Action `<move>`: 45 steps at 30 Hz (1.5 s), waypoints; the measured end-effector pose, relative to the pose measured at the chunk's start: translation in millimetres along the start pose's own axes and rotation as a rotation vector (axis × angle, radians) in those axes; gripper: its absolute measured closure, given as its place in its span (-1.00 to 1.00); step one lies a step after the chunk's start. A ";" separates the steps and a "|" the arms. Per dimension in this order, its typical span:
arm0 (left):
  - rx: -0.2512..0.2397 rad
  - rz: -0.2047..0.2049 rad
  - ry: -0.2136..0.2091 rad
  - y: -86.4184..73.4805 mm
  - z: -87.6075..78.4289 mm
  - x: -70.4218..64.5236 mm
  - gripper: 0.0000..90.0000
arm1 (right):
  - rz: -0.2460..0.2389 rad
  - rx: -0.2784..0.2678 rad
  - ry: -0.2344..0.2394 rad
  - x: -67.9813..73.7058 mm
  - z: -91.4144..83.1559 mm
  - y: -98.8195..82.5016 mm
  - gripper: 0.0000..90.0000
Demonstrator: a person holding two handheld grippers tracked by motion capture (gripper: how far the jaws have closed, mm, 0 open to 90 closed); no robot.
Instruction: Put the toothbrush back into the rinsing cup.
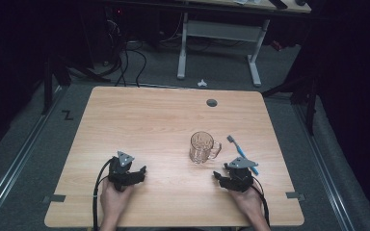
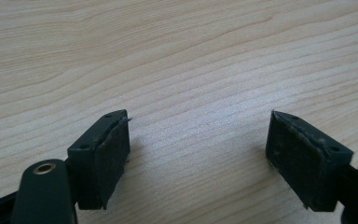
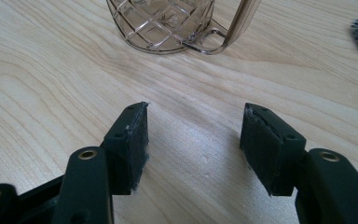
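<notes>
Faceted glass mug (image 1: pixel 202 147), probably plastic toothbrush (image 1: pixel 242 154), woodgrain table (image 1: pixel 149 120)

The surface (image 1: pixel 139 115) is pale wood with wavy grain lines and a small dark grey disc (image 1: pixel 212 102). The mug (image 1: pixel 203 147) is clear, brownish-tinted glass cut in a diamond pattern. The toothbrush (image 1: pixel 241 153) is light blue with grey bristles. Both hand-held grippers, left (image 1: pixel 134 174) and right (image 1: pixel 223 176), are black with grey top plates and brass-coloured screw eyes.

Two hands enter from the bottom edge of the high view, each holding a black gripper: left gripper (image 1: pixel 142 172) at lower left, right gripper (image 1: pixel 217 175) at lower right, both with jaws spread wide and empty
</notes>
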State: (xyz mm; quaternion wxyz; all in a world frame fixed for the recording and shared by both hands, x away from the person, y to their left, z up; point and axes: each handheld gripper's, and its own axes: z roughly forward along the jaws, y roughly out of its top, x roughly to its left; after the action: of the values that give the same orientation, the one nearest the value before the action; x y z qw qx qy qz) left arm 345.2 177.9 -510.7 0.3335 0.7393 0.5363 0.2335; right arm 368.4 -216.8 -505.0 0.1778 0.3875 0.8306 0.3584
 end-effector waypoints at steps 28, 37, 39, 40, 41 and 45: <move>0.000 0.000 0.000 0.0 0.0 0.0 -0.51 | 0.010 -0.017 -0.018 -0.1 -9.7 -2.0 0.23; 0.000 0.000 0.000 0.0 0.0 0.1 -0.51 | 0.018 -0.031 -0.017 -2.9 -18.3 -3.6 0.24; 0.000 0.000 -0.001 0.0 0.0 0.1 -0.51 | 0.018 -0.033 -0.017 -3.7 -19.6 -3.9 0.24; 0.000 0.000 -0.001 0.0 0.0 0.1 -0.51 | 0.023 -0.034 -0.016 -3.8 -20.4 -4.1 0.24; 0.000 0.000 -0.001 0.1 0.0 0.1 -0.51 | 0.024 -0.038 -0.015 -5.3 -22.6 -4.5 0.25; 0.000 0.000 0.000 0.0 0.0 0.0 -0.51 | 0.028 -0.042 -0.018 -6.5 -25.4 -6.5 0.26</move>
State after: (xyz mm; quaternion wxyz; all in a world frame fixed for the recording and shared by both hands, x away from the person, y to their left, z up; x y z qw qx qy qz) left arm 345.3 177.9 -510.7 0.3337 0.7393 0.5364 0.2333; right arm 354.6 -236.3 -492.4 0.1884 0.3987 0.8156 0.3746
